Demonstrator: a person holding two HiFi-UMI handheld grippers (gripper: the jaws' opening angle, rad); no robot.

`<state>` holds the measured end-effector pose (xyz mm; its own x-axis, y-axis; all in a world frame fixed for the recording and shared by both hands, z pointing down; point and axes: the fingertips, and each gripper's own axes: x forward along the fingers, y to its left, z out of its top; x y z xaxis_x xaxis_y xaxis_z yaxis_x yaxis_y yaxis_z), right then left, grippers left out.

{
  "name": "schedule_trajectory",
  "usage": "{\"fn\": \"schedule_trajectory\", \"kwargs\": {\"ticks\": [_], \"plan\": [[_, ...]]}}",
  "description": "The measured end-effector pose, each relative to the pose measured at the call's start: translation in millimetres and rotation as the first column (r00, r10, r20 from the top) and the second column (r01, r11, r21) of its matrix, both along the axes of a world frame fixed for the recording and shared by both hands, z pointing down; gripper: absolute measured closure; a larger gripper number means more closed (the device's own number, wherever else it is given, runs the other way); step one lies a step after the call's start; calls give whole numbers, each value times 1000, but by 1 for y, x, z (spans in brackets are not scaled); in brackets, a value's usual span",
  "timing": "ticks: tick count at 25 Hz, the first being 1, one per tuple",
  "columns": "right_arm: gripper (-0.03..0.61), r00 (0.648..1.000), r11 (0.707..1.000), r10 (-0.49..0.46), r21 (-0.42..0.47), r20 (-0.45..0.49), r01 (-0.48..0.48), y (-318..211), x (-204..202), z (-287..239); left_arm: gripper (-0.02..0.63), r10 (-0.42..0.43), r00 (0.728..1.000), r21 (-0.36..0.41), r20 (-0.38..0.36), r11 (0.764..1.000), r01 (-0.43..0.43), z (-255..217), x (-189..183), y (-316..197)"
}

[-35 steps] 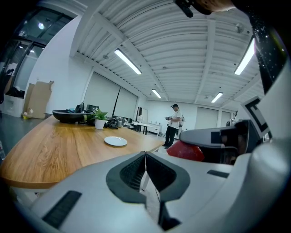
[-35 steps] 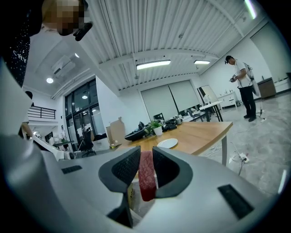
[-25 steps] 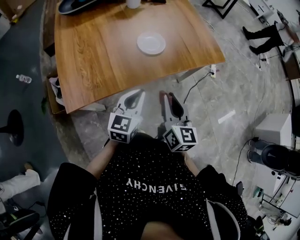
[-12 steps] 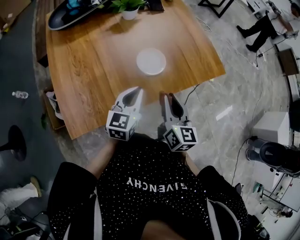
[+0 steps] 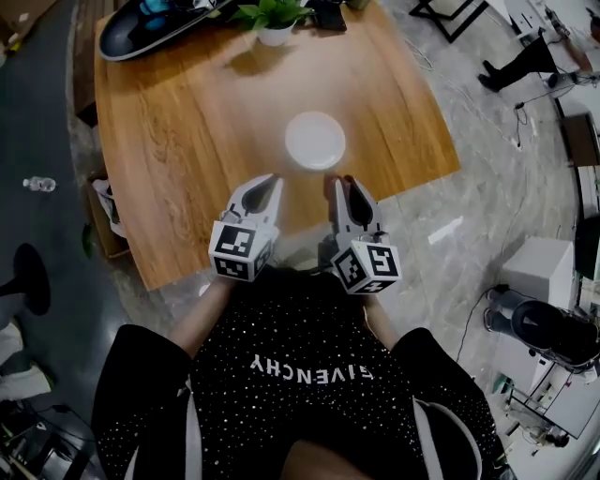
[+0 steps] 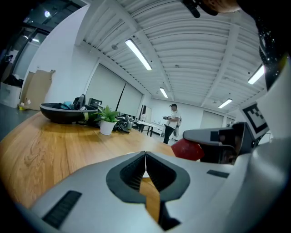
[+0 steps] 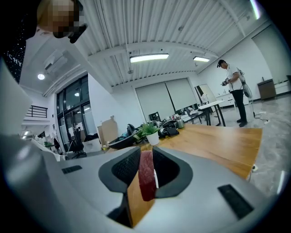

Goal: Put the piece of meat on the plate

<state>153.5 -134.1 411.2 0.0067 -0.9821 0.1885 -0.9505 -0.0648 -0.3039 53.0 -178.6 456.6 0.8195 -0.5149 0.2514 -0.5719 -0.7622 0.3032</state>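
A white plate lies on the wooden table, a little beyond both grippers. My right gripper is shut on a dark red slab of meat, which stands on edge between its pads and hangs below them. From the left gripper view the same meat shows as a red lump in the right gripper. My left gripper is shut with nothing in it, its tips touching. Both grippers reach over the table's near edge, side by side.
A potted plant and a long dark tray with things in it stand at the table's far end. A person stands far off on the stone floor. A bottle lies on the floor at the left.
Both grippers have moved forward from over the floor to over the table's near edge. The plate is now closer to their tips. The meat has stayed in the right gripper.
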Motion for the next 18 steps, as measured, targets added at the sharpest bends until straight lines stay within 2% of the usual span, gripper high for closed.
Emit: {"fn": "schedule_trajectory", "kwargs": {"ticks": [6,12,18], "plan": [[486,996,997,-79,-3,38,79,-32,3,1,601,-60,997,-26,48,998,62,11,-7,-9],[486,986,988,-153,-28,61,155,-60,9,7,601,-170,985,-42,11,984,171,7,-8,-24],[486,980,979,-191,-65,62,195,-89,16,21,601,-221,975,-22,2,975,221,-1,-4,-35]]}}
